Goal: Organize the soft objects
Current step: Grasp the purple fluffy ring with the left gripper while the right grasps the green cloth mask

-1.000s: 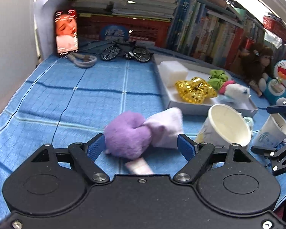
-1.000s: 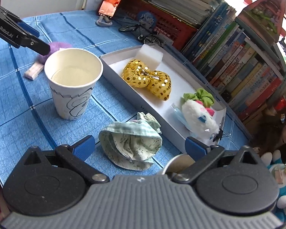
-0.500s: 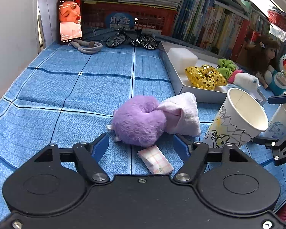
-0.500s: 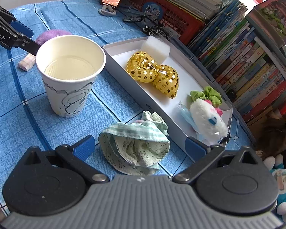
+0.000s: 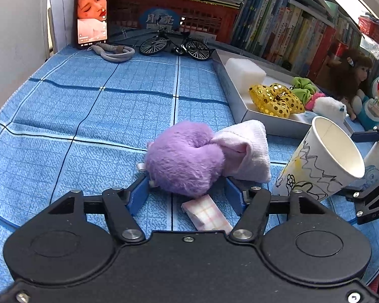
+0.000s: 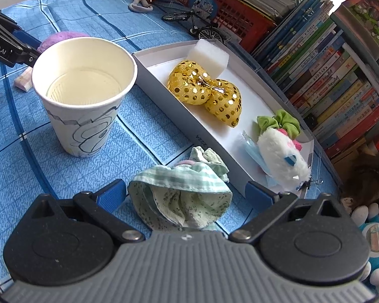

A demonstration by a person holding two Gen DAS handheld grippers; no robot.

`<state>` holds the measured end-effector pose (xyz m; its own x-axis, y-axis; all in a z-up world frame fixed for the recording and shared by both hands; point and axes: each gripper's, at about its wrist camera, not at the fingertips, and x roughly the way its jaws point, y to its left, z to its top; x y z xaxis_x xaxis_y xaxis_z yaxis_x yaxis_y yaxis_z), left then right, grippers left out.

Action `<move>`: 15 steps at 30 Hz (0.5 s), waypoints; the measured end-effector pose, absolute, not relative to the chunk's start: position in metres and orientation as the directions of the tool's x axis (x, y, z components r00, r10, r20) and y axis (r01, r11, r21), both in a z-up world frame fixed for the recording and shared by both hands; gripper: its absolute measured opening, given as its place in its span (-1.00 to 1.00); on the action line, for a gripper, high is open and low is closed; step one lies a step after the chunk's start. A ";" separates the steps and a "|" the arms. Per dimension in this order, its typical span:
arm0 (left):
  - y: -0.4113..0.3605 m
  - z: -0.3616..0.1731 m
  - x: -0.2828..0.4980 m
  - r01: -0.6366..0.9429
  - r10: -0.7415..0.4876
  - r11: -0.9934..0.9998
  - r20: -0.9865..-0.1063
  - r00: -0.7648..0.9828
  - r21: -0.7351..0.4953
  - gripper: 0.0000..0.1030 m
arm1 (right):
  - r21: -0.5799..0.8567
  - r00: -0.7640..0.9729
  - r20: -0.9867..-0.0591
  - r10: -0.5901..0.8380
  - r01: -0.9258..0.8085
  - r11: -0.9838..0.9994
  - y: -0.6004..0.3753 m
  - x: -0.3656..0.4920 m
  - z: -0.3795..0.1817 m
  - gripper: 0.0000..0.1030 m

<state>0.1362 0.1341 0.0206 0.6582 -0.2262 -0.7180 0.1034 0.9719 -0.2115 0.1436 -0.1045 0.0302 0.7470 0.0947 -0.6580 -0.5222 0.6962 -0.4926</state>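
our left gripper (image 5: 187,192) has dropped closer and its jaws have just been closing, now narrow around the purple plush (image 5: 183,157) on the blue cloth (image 5: 88,116), pads not pressing yet. our right gripper (image 6: 185,193) sits wide open over the green hat (image 6: 182,194) beside the tray (image 6: 197,123). pickups look close.

Blue checked cloth (image 5: 88,106), items directly on it: purple plush (image 5: 182,156), pink towel (image 5: 247,149), small pink packet (image 5: 207,214), 2 paper cups (image 6: 83,93), green cloth (image 6: 184,194), white tray (image 6: 214,141), mini bicycle (image 5: 174,45), phone (image 5: 92,15).
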 end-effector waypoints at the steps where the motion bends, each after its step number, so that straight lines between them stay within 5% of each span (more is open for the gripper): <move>1: 0.134 0.021 0.137 0.104 -0.228 0.971 -0.717 0.659 -0.214 0.22 | -0.494 0.747 -0.659 0.091 -0.521 0.696 -0.104 0.145 0.030 1.00; 15: 0.136 0.020 0.141 0.096 -0.221 0.972 -0.710 0.669 -0.212 0.06 | -0.431 0.715 -0.693 0.095 -0.516 0.740 -0.103 0.154 0.026 0.92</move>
